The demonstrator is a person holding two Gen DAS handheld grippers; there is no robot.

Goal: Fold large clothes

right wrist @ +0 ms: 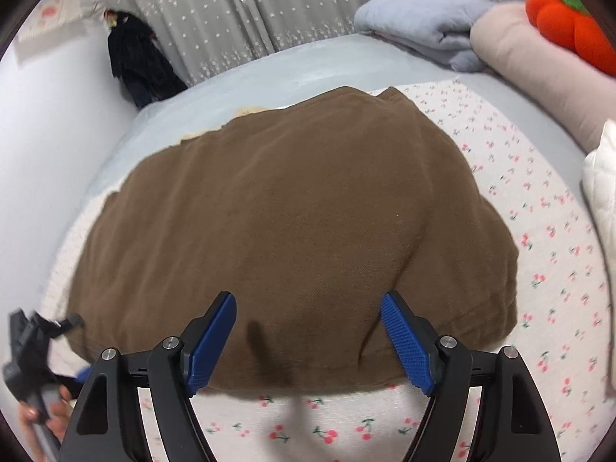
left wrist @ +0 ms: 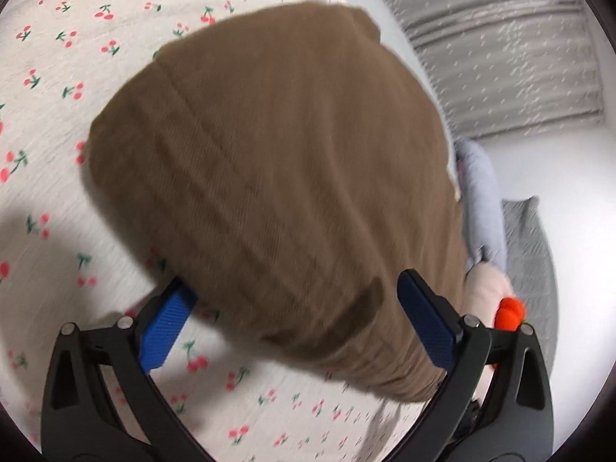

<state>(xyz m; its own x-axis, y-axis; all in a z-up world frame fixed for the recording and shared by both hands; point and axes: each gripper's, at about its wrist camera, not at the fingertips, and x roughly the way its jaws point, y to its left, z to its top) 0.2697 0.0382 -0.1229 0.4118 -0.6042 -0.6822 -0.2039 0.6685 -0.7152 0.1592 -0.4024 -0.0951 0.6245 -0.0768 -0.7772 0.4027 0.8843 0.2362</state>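
Note:
A large brown garment (left wrist: 277, 177) lies folded into a thick pile on a cherry-print sheet (left wrist: 57, 57). My left gripper (left wrist: 296, 308) is open, its blue pads either side of the garment's near corner, holding nothing. In the right wrist view the same brown garment (right wrist: 292, 223) fills the middle of the cherry-print sheet (right wrist: 546, 254). My right gripper (right wrist: 308, 331) is open just above the garment's near edge, empty. The left gripper (right wrist: 34, 350) and the hand holding it show at the lower left of that view.
A folded light-blue blanket (right wrist: 419, 23), a pink bolster (right wrist: 539, 69) and an orange plush toy (right wrist: 569, 27) lie at the far right of the bed. Grey star-print curtains (right wrist: 246, 11) hang behind. A dark garment (right wrist: 134, 57) hangs on the white wall. A white quilt (right wrist: 600, 192) lies right.

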